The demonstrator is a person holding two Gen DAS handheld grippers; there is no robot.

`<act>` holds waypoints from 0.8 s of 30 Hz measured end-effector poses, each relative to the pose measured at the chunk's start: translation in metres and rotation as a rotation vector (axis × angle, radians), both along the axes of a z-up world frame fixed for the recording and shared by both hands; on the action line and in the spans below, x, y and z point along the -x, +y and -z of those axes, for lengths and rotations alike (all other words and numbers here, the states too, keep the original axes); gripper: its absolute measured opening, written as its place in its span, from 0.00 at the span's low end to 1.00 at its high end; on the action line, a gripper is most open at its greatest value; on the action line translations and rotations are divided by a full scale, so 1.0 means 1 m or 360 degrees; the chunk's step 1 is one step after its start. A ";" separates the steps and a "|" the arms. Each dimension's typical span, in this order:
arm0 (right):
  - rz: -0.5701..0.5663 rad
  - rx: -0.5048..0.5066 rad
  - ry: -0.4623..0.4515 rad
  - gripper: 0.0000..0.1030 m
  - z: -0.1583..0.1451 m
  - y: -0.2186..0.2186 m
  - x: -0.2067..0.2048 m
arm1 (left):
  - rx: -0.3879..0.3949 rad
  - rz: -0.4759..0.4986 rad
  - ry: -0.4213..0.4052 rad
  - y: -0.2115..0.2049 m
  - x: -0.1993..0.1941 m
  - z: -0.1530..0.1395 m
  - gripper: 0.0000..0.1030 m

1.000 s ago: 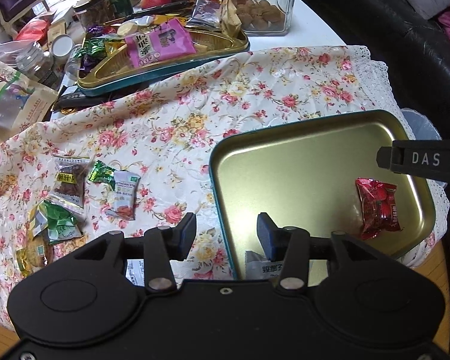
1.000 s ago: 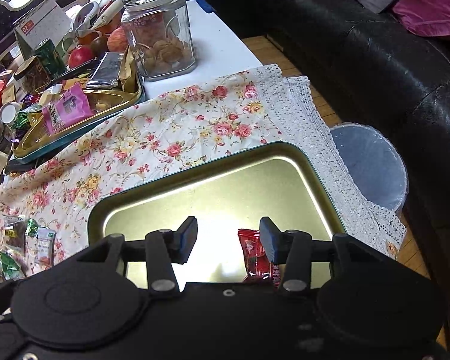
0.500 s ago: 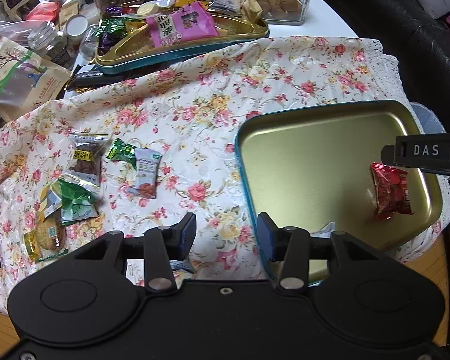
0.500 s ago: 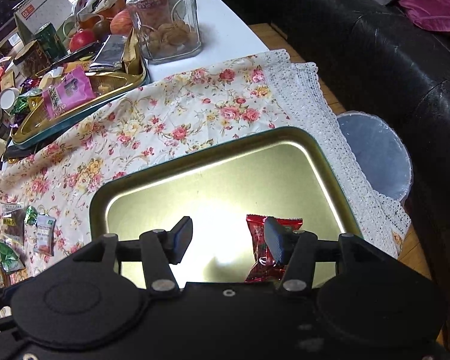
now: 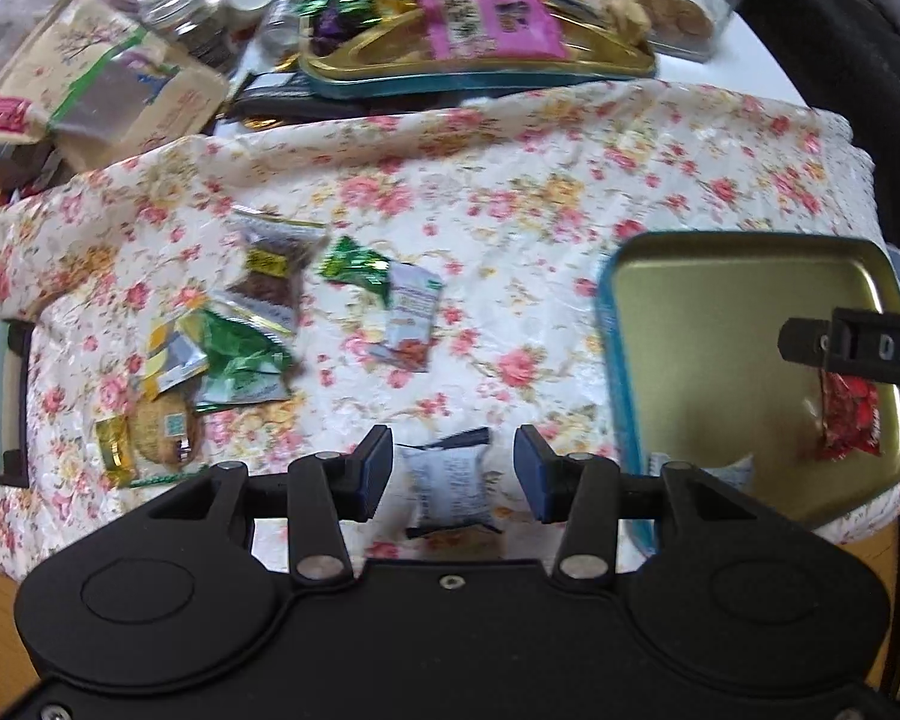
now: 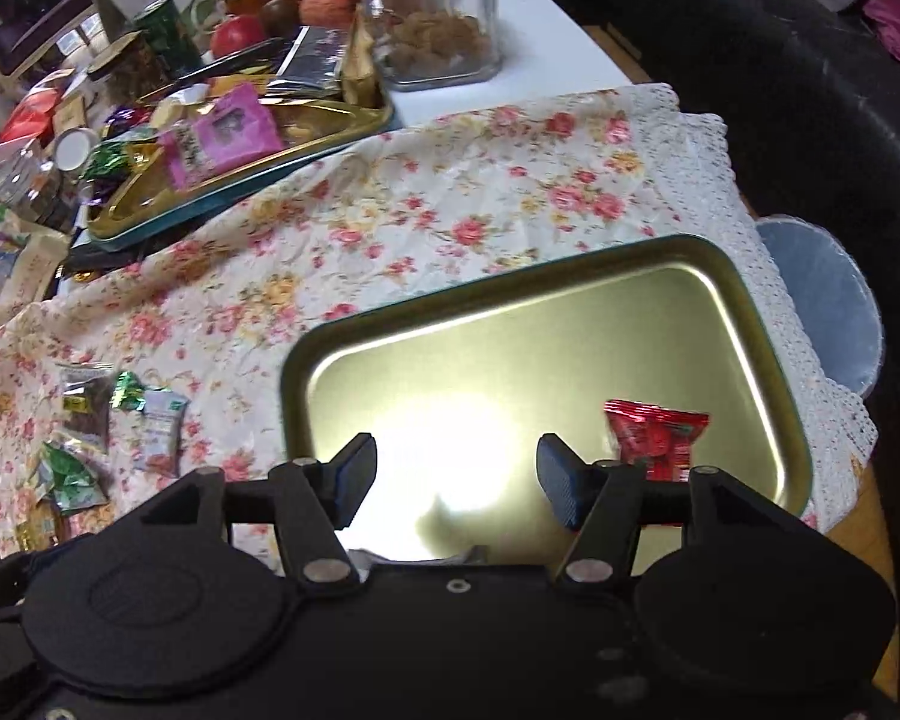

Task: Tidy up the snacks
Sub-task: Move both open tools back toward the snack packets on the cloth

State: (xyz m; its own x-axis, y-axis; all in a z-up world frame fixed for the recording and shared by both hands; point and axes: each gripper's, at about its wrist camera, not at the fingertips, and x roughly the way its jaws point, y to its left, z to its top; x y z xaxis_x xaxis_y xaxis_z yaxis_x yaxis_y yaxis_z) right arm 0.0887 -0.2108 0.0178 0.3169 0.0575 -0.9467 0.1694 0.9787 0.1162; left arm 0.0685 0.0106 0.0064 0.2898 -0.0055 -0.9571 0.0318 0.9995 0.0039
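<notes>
My left gripper is open over the floral cloth, and a small white packet lies on the cloth between its fingers, untouched by the pads. The gold tray sits to its right and holds a red packet and a pale packet. My right gripper hovers over that tray with its jaws opening and nothing between them. The red packet lies flat just right of its right finger. Several loose snacks lie on the cloth to the left.
A second tray full of sweets and a pink packet stands at the back, with a glass jar beside it. Bags and jars crowd the back left. A black sofa and a bin lie past the table's right edge.
My left gripper has moved left, off the gold tray and over the cloth, where the white packet now lies between its fingers. My right gripper's jaws have widened and drawn left of the red packet.
</notes>
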 end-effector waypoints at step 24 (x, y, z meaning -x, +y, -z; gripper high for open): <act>-0.0432 -0.0134 -0.0020 0.86 0.002 0.133 0.000 | -0.0156 -0.0374 -0.0121 0.143 -0.006 -0.003 0.52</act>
State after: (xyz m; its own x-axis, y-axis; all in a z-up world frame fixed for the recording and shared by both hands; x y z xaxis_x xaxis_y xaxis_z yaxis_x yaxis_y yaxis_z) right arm 0.0889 -0.0774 0.0155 0.2906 0.2201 -0.9312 -0.0995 0.9749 0.1993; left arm 0.0748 0.1532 0.0090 0.3431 0.1624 -0.9252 -0.2054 0.9741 0.0948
